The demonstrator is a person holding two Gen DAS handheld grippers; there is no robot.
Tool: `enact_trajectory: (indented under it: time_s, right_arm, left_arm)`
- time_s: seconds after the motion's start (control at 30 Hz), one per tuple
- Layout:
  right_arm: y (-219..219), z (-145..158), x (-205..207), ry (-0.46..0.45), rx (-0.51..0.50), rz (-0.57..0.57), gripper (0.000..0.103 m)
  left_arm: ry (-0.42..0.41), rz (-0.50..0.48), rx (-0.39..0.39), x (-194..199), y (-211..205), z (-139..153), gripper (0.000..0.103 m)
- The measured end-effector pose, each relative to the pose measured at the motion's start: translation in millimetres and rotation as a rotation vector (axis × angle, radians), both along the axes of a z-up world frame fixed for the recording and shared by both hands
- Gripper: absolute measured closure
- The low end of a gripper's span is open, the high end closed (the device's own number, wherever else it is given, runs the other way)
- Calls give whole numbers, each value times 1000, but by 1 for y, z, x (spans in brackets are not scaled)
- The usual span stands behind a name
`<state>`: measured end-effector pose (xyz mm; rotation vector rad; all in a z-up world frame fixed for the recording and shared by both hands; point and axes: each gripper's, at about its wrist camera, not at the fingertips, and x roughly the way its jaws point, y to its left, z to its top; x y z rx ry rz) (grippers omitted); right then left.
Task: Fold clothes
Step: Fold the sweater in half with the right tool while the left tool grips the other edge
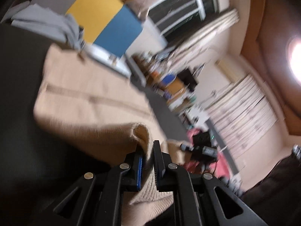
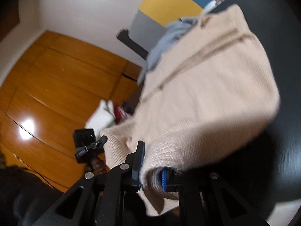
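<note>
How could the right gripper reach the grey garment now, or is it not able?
Probably not: the right gripper is shut on the beige sweater, and the grey garment lies past it.

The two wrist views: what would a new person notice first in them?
First the beige knitted sweater, which fills the middle of both views over a dark surface. The left gripper and the right gripper each pinch an edge of it. Behind it lie a crumpled grey garment and yellow and blue panels.
</note>
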<state>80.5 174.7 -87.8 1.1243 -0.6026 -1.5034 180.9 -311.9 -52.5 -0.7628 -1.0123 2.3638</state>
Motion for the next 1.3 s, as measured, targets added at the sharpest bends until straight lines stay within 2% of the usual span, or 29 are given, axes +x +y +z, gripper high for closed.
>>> enact_trajectory:
  time_s: [0.13,0.27,0.43,0.47,0.53,0.6,0.67,0.7,0.73,0.77,0.83,0.93,1.03,1.1,1.13,1.2,1.27,1.3]
  right_arm:
    - [-17,20,-38,43,-55,-52,88]
    - [-43,35,-90,80,-65,-105,88]
    - [-72,32,-171,73,-35,-160,88]
    - [-76,29,-187,64,-21,-166,88]
    - [-83,16,-212,35,23,-168,86]
    - [-84,-1,-216,11,56,-161,85]
    - [-85,-18,-220,-14,89,-154,85]
    - [-86,-26,-222,-26,106,-150,85]
    - [-87,-35,-224,-38,122,-147,92]
    - [-86,-41,-223,-46,132,-142,94]
    - [-75,-43,-204,-32,103,-128,94]
    - [-58,-45,-172,-57,83,-108,94]
    - [-51,-46,-142,-77,95,-74,94]
    - [-51,-44,-132,-92,96,-57,90]
    - [-51,-42,-131,-94,100,-59,87]
    - [-53,-38,-130,-102,91,-59,74]
    - [-61,-32,-131,-95,68,-45,47]
    - [-66,-28,-130,-85,56,-34,40]
  left_arm:
    - [95,51,51,-35,-25,20,95]
    - [109,112,75,-83,-55,22,95]
    - [-19,222,118,-160,-98,-18,95]
    - [-45,237,115,-176,-96,-26,95]
    - [-144,261,106,-200,-104,-56,95]
    - [-238,271,94,-207,-108,-83,95]
    - [-272,274,77,-202,-104,-99,97]
    - [-254,271,93,-191,-103,-102,97]
    - [-254,276,94,-180,-103,-102,97]
    - [-255,282,93,-170,-102,-101,97]
    - [-264,283,108,-138,-96,-107,97]
    - [-275,295,107,-101,-86,-108,97]
    - [-288,312,60,-73,-78,-100,96]
    - [-290,320,45,-63,-78,-92,94]
    - [-287,316,62,-59,-79,-87,89]
    - [-273,306,101,-50,-83,-78,84]
    - [-253,317,77,-37,-83,-66,81]
    - [-250,310,73,-29,-81,-64,80]
